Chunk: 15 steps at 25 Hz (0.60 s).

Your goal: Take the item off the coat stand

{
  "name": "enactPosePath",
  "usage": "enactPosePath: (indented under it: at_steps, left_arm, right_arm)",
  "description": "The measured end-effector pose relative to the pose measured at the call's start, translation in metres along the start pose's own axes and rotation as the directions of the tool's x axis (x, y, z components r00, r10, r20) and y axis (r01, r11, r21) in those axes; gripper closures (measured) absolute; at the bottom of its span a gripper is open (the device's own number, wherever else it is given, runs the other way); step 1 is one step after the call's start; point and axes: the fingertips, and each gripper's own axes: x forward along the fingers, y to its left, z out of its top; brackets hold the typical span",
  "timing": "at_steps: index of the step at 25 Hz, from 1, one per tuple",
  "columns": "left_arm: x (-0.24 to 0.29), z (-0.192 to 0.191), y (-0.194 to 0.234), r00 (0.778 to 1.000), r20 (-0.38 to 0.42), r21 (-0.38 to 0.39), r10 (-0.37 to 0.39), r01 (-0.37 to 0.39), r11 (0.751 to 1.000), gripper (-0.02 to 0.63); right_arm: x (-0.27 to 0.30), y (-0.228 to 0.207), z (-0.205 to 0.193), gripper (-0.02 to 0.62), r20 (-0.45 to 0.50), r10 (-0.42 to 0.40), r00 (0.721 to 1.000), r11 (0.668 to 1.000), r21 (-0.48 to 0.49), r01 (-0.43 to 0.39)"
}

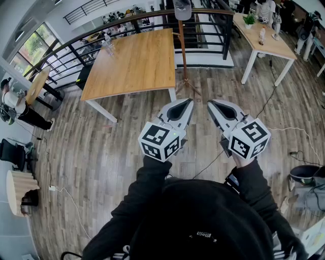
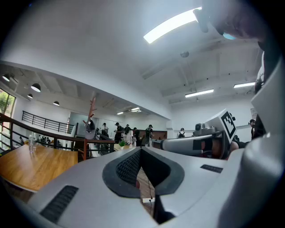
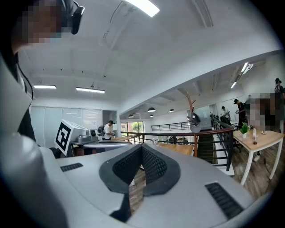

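Note:
The wooden coat stand (image 1: pixel 181 56) rises from the floor beyond the table corner, with a grey cap (image 1: pixel 182 8) hanging at its top. In the left gripper view the coat stand (image 2: pixel 92 109) and cap (image 2: pixel 90 126) are far off at the left. The right gripper view has the coat stand (image 3: pixel 192 104) and cap (image 3: pixel 194 123) to the right of centre. Both grippers are held side by side at chest height, well short of the stand. My left gripper (image 1: pixel 188 102) is shut and empty. My right gripper (image 1: pixel 210 103) is likewise shut with nothing in it.
A large wooden table (image 1: pixel 133 63) stands left of the stand, backed by a black railing (image 1: pixel 101 38). A second table (image 1: pixel 264 41) with a plant is at the back right. Cables cross the floor, and a dark bin (image 1: pixel 303 174) sits at the right. People stand in the distance.

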Motion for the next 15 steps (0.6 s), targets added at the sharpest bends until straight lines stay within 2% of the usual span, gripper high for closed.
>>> enactPosePath:
  at_steps: [15]
  left_arm:
    - [-0.0038, -0.0023, 0.0004, 1.000, 0.007, -0.011, 0.029, -0.029, 1.000, 0.607]
  right_arm:
    - [-0.0002, 0.0031, -0.0028, 0.578, 0.011, 0.030, 0.999, 0.999, 0.024, -0.030]
